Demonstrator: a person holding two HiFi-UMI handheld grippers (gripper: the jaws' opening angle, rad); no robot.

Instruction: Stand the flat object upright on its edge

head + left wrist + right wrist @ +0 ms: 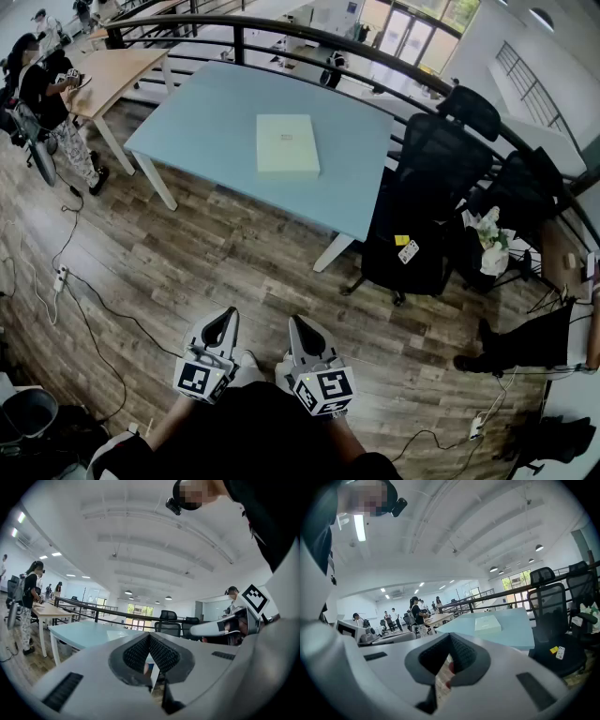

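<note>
A flat, pale cream rectangular box (287,145) lies face-down-flat near the middle of a light blue-green table with white legs (206,122), with bare tabletop on every side of it and none of its edges near the table's edges. The table's near and left edges face open wood-plank floor (187,262), while two black mesh office chairs (422,206) crowd its right edge and a black metal railing (281,28) runs past its far edge. The left gripper (223,323) and right gripper (298,326) are held low, close to the person's body and side by side, both pointing forward toward the table and well apart from it. Each has its jaws pressed together with nothing between them. Thin cables (84,309) trail across the floor at the left, and a wooden table (112,70) with a person (42,89) beside it stands at the far left.
</note>
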